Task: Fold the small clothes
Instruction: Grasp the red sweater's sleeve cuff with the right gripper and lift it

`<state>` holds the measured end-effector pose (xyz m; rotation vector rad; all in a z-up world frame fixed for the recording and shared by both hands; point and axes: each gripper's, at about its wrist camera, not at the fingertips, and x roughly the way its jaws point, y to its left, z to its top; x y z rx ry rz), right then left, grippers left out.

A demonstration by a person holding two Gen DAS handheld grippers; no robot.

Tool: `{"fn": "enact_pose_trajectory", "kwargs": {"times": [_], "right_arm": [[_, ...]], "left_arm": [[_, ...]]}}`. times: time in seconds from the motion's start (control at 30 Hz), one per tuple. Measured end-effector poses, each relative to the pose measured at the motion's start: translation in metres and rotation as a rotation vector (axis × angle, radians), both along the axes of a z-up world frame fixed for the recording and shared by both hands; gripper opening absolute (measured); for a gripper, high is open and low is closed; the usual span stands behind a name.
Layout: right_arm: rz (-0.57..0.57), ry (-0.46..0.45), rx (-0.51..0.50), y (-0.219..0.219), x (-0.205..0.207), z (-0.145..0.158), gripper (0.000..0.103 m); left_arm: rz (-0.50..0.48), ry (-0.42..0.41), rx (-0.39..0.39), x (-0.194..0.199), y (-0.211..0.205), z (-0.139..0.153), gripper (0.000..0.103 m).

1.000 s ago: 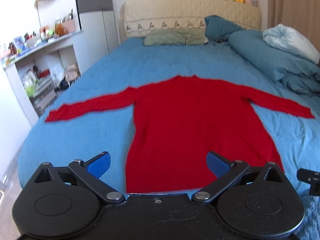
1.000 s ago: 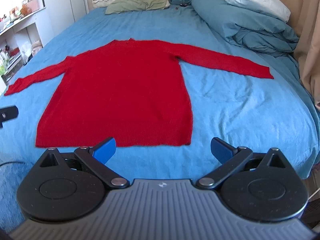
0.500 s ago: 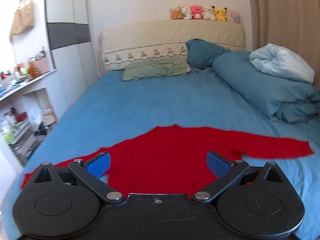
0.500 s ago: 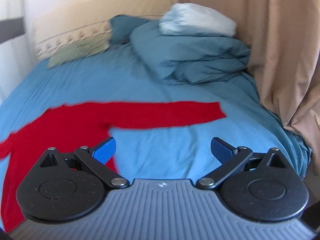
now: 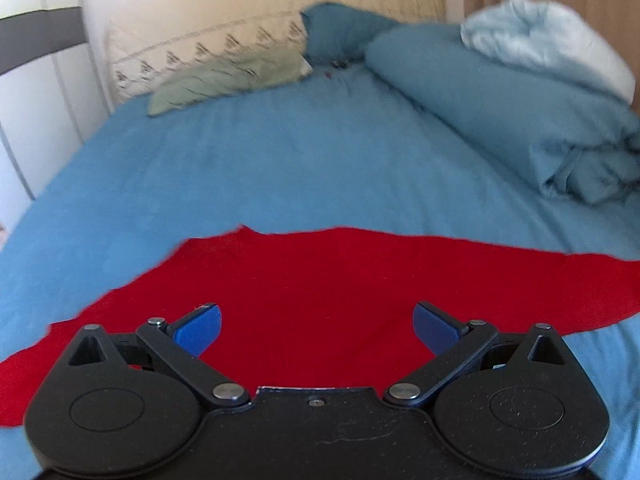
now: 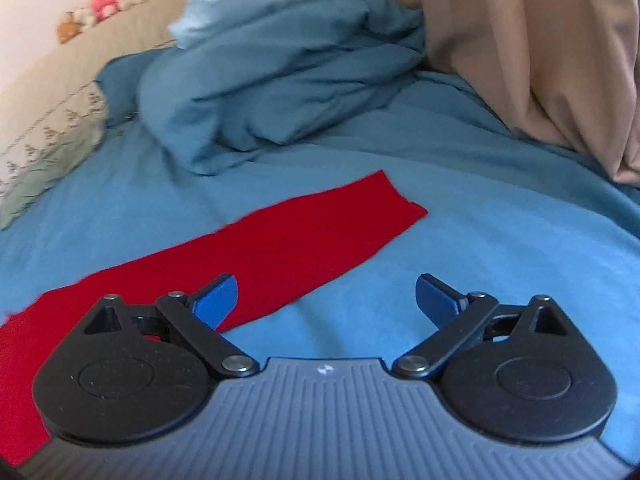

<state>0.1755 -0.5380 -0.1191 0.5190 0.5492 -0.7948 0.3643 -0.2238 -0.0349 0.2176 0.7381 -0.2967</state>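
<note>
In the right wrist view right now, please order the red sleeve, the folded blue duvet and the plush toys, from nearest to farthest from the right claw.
1. The red sleeve: nearest, lying flat on the bed just ahead of the right claw, toward its left finger.
2. The folded blue duvet: piled farther up the bed, centre.
3. The plush toys: farthest, on the headboard at upper left.

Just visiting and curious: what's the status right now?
Left gripper open over red sweater. Right gripper open beside its sleeve. Sweater flat, unfolded on bed. Nothing in the way.
</note>
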Motion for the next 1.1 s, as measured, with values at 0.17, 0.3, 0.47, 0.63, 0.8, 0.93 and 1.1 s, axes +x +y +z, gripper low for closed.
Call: {"fn": "enact_pose_trajectory", "kwargs": {"times": [0.17, 0.3, 0.47, 0.63, 0.8, 0.93, 1.1], "right_arm": [[-0.055, 0.02, -0.04, -0.02, 0.034, -0.04, 0.087], [-0.149, 0.027, -0.046, -0.035, 0.046, -0.06, 0.069], [-0.201, 0.06, -0.091, -0.042, 0.052, -0.061, 0.038], [-0.195, 0.102, -0.061, -0.051, 0.059, -0.046, 0.021], [-0.122, 0.045, -0.055, -0.045, 0.078, 0.002, 0.021], [0.007, -0.04, -0.069, -0.018, 0.112, 0.049, 0.02], [0.232, -0.21, -0.049, 0.053, 0.18, 0.109, 0.02]], "left_arm": [[-0.05, 0.052, 0.016, 0.05, -0.042, -0.048, 0.103], [-0.079, 0.1, 0.025, 0.076, -0.066, -0.079, 0.103], [-0.069, 0.209, 0.038, 0.099, -0.087, -0.107, 0.103], [-0.043, 0.279, 0.036, 0.111, -0.089, -0.119, 0.103], [-0.008, 0.327, -0.006, 0.126, -0.075, -0.104, 0.103], [0.024, 0.294, -0.065, 0.133, -0.04, -0.065, 0.103], [0.068, 0.202, -0.015, 0.138, 0.026, -0.018, 0.103]]}}
